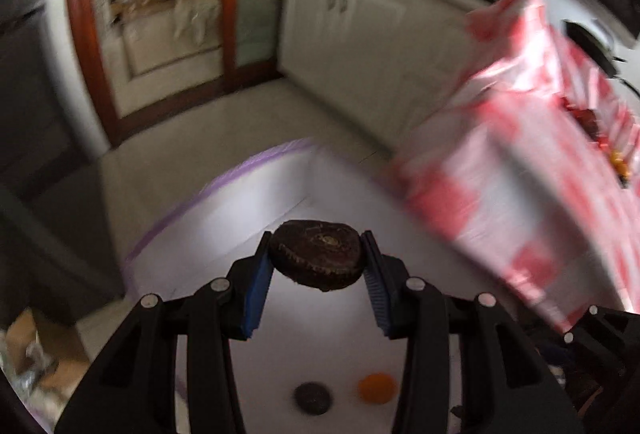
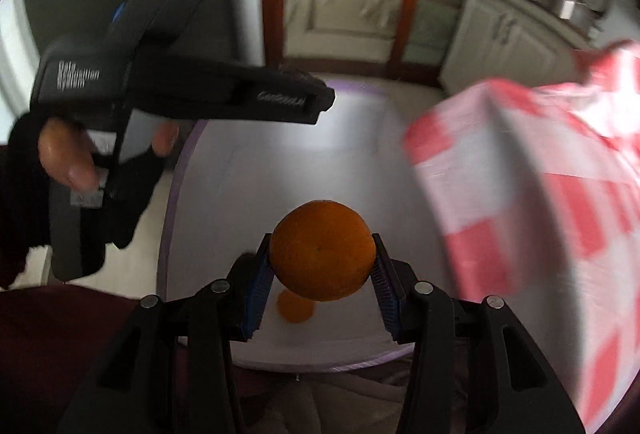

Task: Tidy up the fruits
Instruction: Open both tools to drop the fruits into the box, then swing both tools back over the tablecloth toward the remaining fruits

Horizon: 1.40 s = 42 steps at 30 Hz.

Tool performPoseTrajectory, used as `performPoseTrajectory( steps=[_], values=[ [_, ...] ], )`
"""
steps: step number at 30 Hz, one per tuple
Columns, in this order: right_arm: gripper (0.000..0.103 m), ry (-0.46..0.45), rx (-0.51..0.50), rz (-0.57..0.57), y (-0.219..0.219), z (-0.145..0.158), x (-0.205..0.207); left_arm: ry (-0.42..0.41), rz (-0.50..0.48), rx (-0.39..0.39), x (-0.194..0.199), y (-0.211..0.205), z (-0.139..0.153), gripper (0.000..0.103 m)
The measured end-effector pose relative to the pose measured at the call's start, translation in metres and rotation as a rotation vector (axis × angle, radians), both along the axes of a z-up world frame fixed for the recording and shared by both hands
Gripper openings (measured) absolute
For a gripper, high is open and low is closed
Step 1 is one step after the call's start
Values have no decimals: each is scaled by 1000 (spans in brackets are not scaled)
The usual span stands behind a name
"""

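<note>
In the left wrist view my left gripper (image 1: 316, 262) is shut on a dark brown, wrinkled round fruit (image 1: 316, 254), held above the white table (image 1: 240, 218). Below it on the table lie another dark fruit (image 1: 313, 398) and an orange (image 1: 377, 388). The right wrist view shows my right gripper (image 2: 322, 266) shut on an orange (image 2: 322, 250), also above the table (image 2: 248, 170). A second orange (image 2: 295, 308) rests on the table just beneath it. The left gripper's black body (image 2: 180, 90) and the hand (image 2: 64, 154) holding it fill the upper left of that view.
A red-and-white checked plastic bag (image 1: 520, 170) stands on the table's right side, with more fruit showing at its opening (image 1: 600, 138); the same bag (image 2: 540, 194) is at right in the right wrist view. The table has a purple-edged rim (image 1: 172, 218). Cabinets (image 1: 360, 34) and a doorway (image 1: 160, 14) lie beyond.
</note>
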State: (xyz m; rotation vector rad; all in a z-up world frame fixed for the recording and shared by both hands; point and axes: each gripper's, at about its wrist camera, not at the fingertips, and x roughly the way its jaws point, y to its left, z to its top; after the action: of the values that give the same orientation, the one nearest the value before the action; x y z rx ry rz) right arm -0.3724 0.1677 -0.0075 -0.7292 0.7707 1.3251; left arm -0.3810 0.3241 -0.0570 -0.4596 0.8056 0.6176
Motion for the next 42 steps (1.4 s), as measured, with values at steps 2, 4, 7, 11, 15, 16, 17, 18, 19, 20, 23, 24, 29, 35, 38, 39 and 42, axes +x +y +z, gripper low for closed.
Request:
performPoseTrajectory(
  steps=[2,4,7,11,15,16,17,18,19,20,23,24,29,35,38,39,42],
  values=[
    [46,2,-59,38,16,-19,-8,40,30,-25,-4,7,-16,44],
    [46,19,-108,58,26,-32,-11,92,47,-47,-5,11,-32,44],
    [46,46,-176,83,38,-51,-13,169,58,-35,-2,11,-50,44],
    [46,69,-305,73,52,-80,-12,266,73,-70,2,15,-75,44],
    [46,109,-426,24,63,-106,-2,301,73,-77,3,18,-80,44],
    [46,121,-450,7,64,-112,1,349,63,-77,8,19,-85,44],
    [46,128,-460,-3,65,-114,3,358,53,-110,10,20,-89,44],
    [47,137,-466,-15,64,-115,5,364,51,-136,11,22,-92,44],
    [47,147,-470,-32,64,-116,8,378,51,-145,13,24,-94,44],
    [47,153,-474,-43,64,-116,10,393,48,-157,12,24,-97,44],
    [47,179,-485,-72,60,-118,20,397,55,-166,11,24,-97,49],
    [47,186,-486,-74,62,-117,22,397,58,-167,9,25,-96,55],
    [65,174,-458,-82,57,-107,22,383,76,-187,11,23,-93,79],
    [69,181,-396,-87,48,-92,18,377,84,-215,10,27,-91,80],
    [71,174,-343,-71,45,-78,14,372,87,-215,10,27,-90,80],
    [72,169,-331,-66,40,-75,11,371,88,-218,11,28,-90,80],
    [72,126,-260,-43,32,-55,4,358,99,-234,11,31,-85,81]
  ],
)
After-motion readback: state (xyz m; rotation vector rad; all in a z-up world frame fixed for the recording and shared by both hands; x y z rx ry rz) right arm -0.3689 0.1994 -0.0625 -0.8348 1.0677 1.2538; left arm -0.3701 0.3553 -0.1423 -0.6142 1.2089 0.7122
